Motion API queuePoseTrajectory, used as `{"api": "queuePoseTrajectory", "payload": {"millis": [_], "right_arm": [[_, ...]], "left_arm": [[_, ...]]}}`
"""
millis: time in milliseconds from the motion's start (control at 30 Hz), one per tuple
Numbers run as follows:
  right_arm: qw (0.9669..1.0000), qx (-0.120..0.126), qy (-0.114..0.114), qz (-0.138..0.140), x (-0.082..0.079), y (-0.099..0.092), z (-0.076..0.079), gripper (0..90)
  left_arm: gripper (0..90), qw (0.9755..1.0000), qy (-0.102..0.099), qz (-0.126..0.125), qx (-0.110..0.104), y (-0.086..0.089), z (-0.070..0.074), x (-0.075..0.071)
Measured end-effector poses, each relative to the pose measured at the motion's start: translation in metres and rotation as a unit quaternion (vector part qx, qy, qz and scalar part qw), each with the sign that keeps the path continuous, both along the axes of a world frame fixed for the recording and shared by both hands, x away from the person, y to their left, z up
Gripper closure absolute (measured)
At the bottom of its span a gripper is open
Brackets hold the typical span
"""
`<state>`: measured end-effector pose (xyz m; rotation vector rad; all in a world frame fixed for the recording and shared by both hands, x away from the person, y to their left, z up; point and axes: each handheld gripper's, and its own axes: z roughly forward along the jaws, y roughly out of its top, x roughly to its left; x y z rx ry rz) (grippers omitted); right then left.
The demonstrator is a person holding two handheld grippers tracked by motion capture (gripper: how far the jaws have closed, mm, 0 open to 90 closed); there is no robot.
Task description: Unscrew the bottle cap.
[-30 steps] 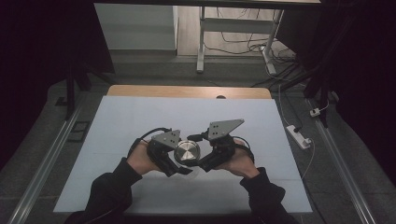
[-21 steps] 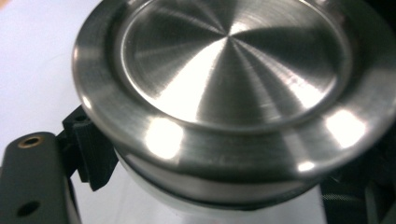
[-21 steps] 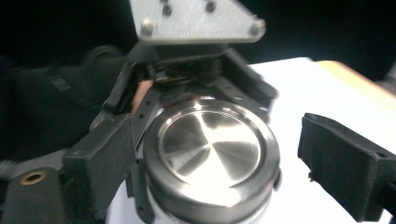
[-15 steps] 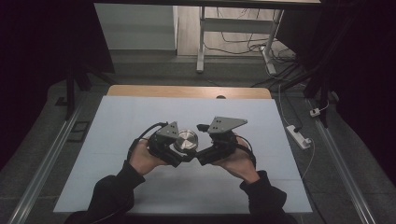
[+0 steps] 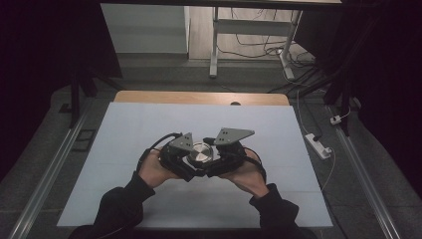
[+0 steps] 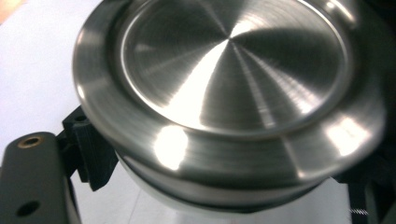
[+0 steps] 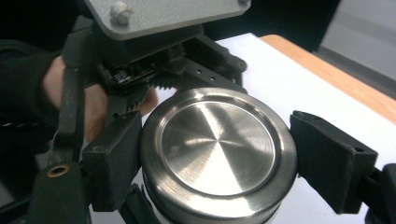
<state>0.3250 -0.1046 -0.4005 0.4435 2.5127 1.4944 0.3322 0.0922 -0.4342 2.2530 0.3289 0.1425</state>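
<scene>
Steel lid (image 7: 218, 149) now re-clamped by right gripper (image 7: 219, 158), jaws just closing; left gripper (image 5: 175, 158) jaws grip the container (image 6: 224, 186); unscrewing likely continues.

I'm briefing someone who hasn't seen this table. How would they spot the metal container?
On the pale blue table, look between the person's two hands near the front edge. The metal container is a round piece with a shiny brushed-steel lid, the one bright thing among black gripper parts.

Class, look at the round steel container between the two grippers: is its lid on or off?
On. The steel lid sits flush atop the container body, a thin seam beneath its rim; the right gripper clamps the lid's sides.
</scene>
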Motion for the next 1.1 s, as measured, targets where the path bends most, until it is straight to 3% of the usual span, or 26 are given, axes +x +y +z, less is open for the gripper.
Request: {"api": "queuePoseTrajectory", "payload": {"millis": [33, 67, 133, 167, 300, 333, 500, 567, 700, 733, 900, 1100], "right_arm": [[1.0, 0.0, 0.0, 0.0, 0.0, 0.0, 0.0, 19.4], [0.9996, 0.001, 0.006, 0.027, 0.001, -0.003, 0.0, 19.5], [0.9984, 0.008, 0.011, 0.055, 0.002, -0.006, 0.001, 19.5], [0.9975, 0.013, 0.015, 0.069, 0.003, -0.007, 0.001, 19.5], [0.992, 0.022, 0.023, 0.122, 0.004, -0.012, 0.001, 19.5], [0.992, 0.022, 0.023, 0.122, 0.004, -0.012, 0.001, 19.5], [0.9835, 0.023, 0.019, 0.179, 0.001, -0.014, 0.0, 19.5], [0.9829, 0.024, 0.017, 0.182, 0.001, -0.015, 0.0, 19.5], [0.9841, 0.026, 0.017, 0.175, 0.002, -0.015, 0.0, 19.6], [0.9859, 0.025, 0.016, 0.165, 0.002, -0.016, 0.0, 19.6], [0.9885, 0.03, 0.016, 0.147, 0.003, -0.016, 0.0, 19.6], [0.9901, 0.043, 0.01, 0.133, 0.004, -0.018, 0.003, 19.6]], "left_arm": [[15.1, 0.9999, 0.002, -0.012, 0.001, 0.0, 0.0, 0.0], [15.1, 0.9997, 0.004, -0.024, -0.002, 0.001, 0.0, 0.0], [15.2, 0.9988, 0.005, -0.049, -0.008, 0.002, 0.0, -0.001], [15.1, 0.9974, 0.006, -0.07, -0.015, 0.002, 0.001, -0.003], [15.1, 0.9933, 0.006, -0.115, -0.014, 0.002, 0.002, -0.006], [15.1, 0.9933, 0.006, -0.115, -0.014, 0.002, 0.002, -0.006], [15.1, 0.9888, 0.0, -0.149, -0.009, -0.001, 0.002, -0.011], [15.1, 0.9882, 0.0, -0.153, -0.008, -0.002, 0.002, -0.011], [15.1, 0.99, 0.002, -0.141, -0.007, -0.001, 0.0, -0.009], [15.1, 0.9905, 0.002, -0.137, -0.005, -0.001, 0.0, -0.009], [15.1, 0.9932, 0.005, -0.116, 0.003, -0.001, -0.004, -0.006], [15.1, 0.9944, 0.003, -0.105, 0.004, 0.001, -0.005, -0.003]]}}
